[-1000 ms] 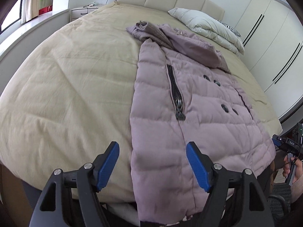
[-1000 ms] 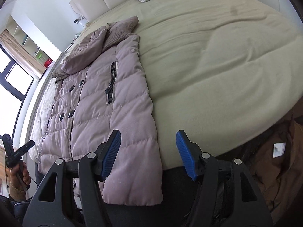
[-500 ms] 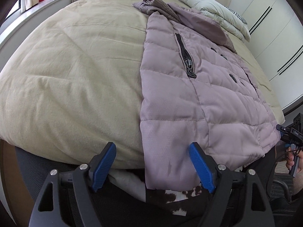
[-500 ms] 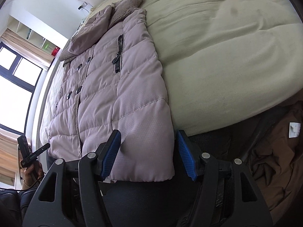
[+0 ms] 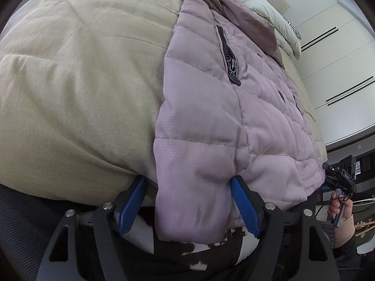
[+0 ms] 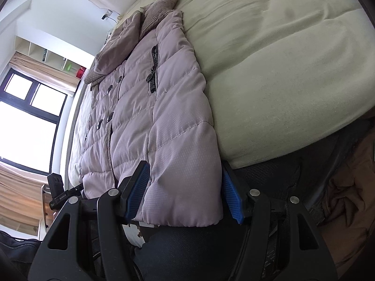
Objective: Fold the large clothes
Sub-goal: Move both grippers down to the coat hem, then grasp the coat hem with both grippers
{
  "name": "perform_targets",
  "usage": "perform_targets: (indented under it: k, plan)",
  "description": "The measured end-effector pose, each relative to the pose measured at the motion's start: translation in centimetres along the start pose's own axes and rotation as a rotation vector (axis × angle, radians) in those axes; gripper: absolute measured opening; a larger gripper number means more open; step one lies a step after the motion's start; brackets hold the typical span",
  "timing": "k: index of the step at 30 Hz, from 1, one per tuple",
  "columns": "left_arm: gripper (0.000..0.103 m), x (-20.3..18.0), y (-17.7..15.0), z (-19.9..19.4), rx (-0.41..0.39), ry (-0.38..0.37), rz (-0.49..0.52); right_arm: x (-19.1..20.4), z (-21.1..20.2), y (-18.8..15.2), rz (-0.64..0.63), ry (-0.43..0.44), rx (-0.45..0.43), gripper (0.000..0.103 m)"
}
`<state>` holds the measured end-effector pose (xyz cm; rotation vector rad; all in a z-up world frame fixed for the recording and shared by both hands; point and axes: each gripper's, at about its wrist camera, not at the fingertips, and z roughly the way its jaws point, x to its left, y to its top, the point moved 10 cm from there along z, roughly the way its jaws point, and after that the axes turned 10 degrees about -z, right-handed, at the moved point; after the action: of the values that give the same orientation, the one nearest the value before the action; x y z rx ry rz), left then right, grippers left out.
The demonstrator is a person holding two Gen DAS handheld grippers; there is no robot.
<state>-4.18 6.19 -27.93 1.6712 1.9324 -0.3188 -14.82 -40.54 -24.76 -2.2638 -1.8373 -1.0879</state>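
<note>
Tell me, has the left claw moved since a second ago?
Yes. The left claw has moved forward to the puffer coat's hem at the bed's edge, open around its corner.

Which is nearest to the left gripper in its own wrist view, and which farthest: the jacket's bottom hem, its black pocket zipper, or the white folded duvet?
From the left gripper:
1. Bottom hem of the mauve quilted jacket, between the open jaws.
2. Black pocket zipper, mid-jacket, further up.
3. White folded duvet, far right by the headboard.

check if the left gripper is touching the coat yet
Touching. In the left wrist view the left gripper straddles the coat hem, jaws open, and its right finger presses a dent into the fabric.
</note>
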Motion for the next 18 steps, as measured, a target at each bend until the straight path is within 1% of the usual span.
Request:
perform_targets:
  k: [2,3,5,6,8,9,10,11,12,14,16,18]
  plan:
    - [0.062,-0.1,-0.2,0.1,0.017,-0.036,-0.016,0.0,0.0,-0.1,0.002,0.008,0.005,0.06]
    - [0.059,-0.2,-0.4,0.1,0.027,-0.056,-0.025,0.0,0.1,-0.1,0.006,0.015,0.008,0.06]
    - [0.048,-0.4,-0.6,0.2,0.037,-0.066,-0.022,0.1,0.2,-0.1,0.01,0.019,0.013,0.06]
    - [0.045,-0.5,-0.7,0.3,0.043,-0.063,-0.012,0.1,0.3,-0.2,0.007,0.018,0.016,0.059]
    - [0.036,-0.9,-0.9,0.3,0.048,-0.045,0.011,0.2,0.3,-0.4,-0.001,0.008,0.028,0.051]
    - [0.034,-1.2,-0.9,0.2,0.05,-0.041,0.021,0.1,0.5,-0.5,-0.003,0.005,0.036,0.046]
    - [0.028,-1.4,-0.9,0.1,0.049,-0.037,0.031,0.1,0.6,-0.5,-0.004,0.002,0.042,0.04]
    - [0.021,-1.6,-0.9,-0.1,0.046,-0.035,0.04,0.1,0.7,-0.6,-0.004,0.003,0.046,0.038]
    - [0.019,-2.0,-0.8,-0.2,0.039,-0.029,0.047,0.1,0.8,-0.7,-0.005,0.004,0.046,0.035]
    - [0.013,-2.5,-0.6,-0.7,0.021,-0.018,0.061,0.2,0.7,-0.6,-0.004,0.006,0.039,0.032]
    - [0.012,-3.0,-0.5,-1.4,-0.002,-0.008,0.074,0.4,0.6,-0.4,-0.013,0.0,0.031,0.024]
    - [0.011,-3.4,-0.2,-2.2,-0.03,0.007,0.094,0.6,0.2,-0.2,-0.028,-0.014,0.019,0.02]
